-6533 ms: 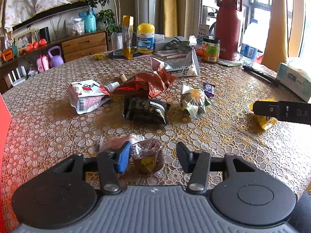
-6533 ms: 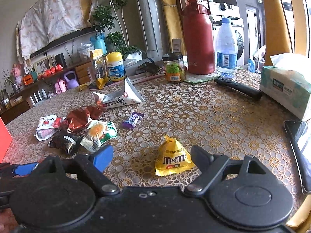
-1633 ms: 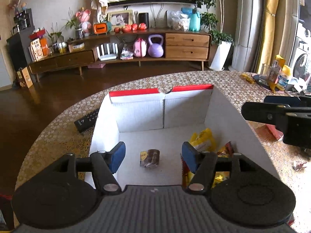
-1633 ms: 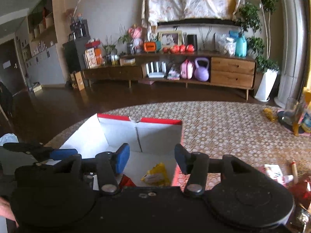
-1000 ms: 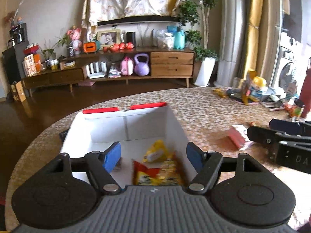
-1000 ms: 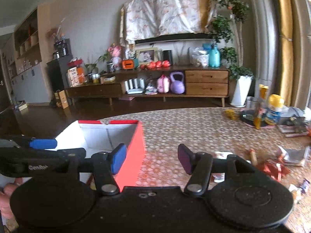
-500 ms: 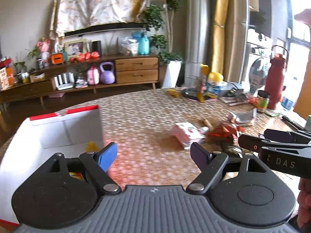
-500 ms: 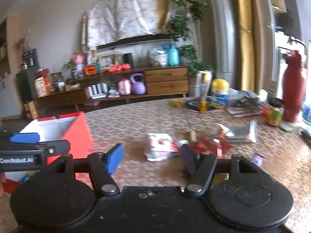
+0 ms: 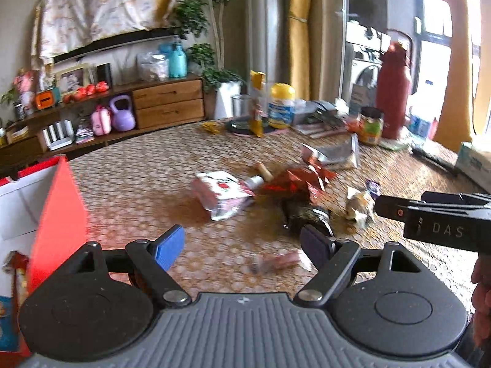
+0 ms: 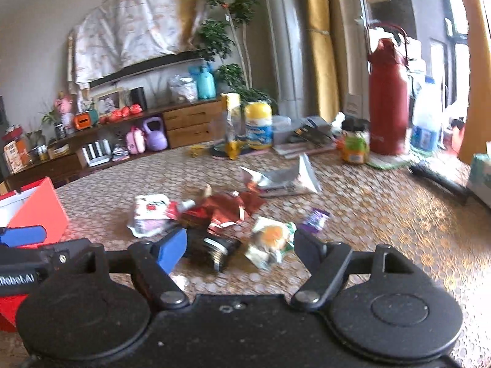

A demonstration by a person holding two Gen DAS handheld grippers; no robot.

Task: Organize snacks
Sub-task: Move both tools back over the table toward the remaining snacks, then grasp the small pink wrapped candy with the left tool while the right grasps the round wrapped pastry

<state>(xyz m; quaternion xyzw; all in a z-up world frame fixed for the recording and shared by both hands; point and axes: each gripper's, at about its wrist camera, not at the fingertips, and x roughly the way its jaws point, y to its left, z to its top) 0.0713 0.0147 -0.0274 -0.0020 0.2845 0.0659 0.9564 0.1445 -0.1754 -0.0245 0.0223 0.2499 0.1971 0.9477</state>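
Observation:
Loose snacks lie on the table: a white and pink pouch (image 9: pixel 222 194) (image 10: pixel 150 214), a red foil wrapper (image 9: pixel 296 181) (image 10: pixel 228 207), a black packet (image 9: pixel 307 216) (image 10: pixel 211 250), a green and white packet (image 10: pixel 270 240) (image 9: pixel 357 207), a small purple sweet (image 10: pixel 316 219) and a small blurred wrapper (image 9: pixel 276 263). The red box (image 9: pixel 55 220) (image 10: pixel 36 211) stands at the left. My left gripper (image 9: pixel 242 245) is open and empty above the small wrapper. My right gripper (image 10: pixel 241 245) is open and empty, over the black and green packets.
A torn silver bag (image 10: pixel 282 179), a yellow-lidded jar (image 10: pixel 259 125), a small jar (image 10: pixel 356 144), a tall red flask (image 10: pixel 388 92), a water bottle (image 10: pixel 425 122) and a tissue box (image 9: pixel 477 161) stand at the table's far and right sides. A lace-pattern cloth covers the table.
Both grippers have swung right, away from the red box and toward the loose snacks. The box has slid to the left edge of both views. Both stay open and empty.

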